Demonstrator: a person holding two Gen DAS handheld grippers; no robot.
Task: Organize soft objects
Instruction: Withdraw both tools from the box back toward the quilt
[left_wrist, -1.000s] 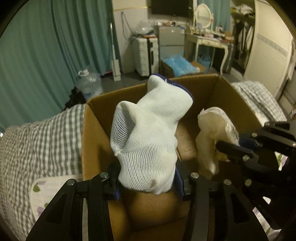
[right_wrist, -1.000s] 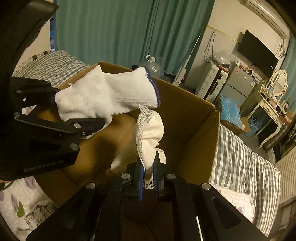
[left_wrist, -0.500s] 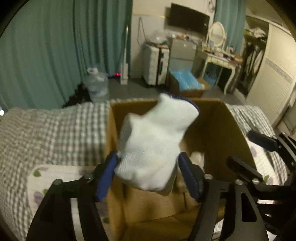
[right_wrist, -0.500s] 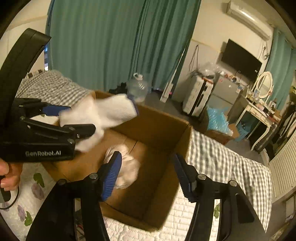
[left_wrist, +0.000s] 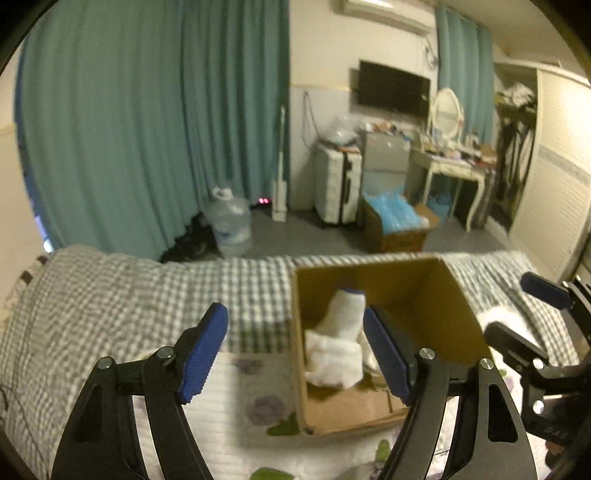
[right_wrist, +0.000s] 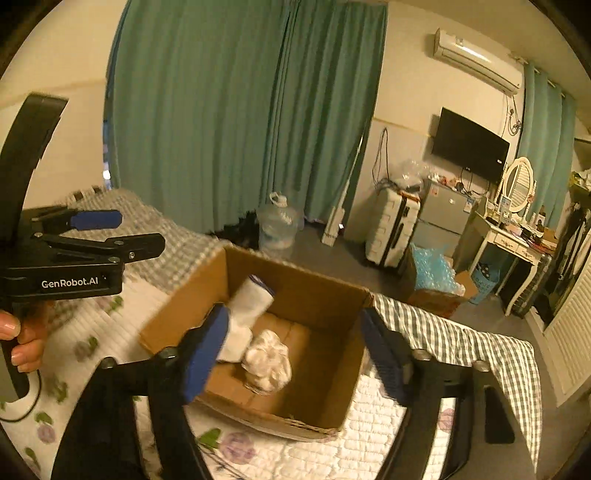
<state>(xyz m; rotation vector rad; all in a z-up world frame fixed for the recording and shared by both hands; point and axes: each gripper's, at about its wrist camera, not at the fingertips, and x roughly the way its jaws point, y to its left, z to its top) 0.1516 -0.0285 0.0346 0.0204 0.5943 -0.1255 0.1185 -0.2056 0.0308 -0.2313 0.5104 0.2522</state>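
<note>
Quilted bedding lies under your left tongs (left_wrist: 295, 354) and right tongs (right_wrist: 291, 354); both are empty, the right's jaws opening. Beyond, the cardboard box (right_wrist: 317, 291) holds the white sock (right_wrist: 247, 306) and lace bundle (right_wrist: 266, 360): light, limp, best pinched mid-fold.

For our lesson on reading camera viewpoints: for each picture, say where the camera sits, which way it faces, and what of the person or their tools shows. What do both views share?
Left wrist: on the left gripper, facing down over the bed at the cardboard box; right gripper at the right edge.
Right wrist: on the right gripper, its jaws opening, empty, facing the box; left gripper and a hand at left.
Shared: box, white glove, curtains.
</note>
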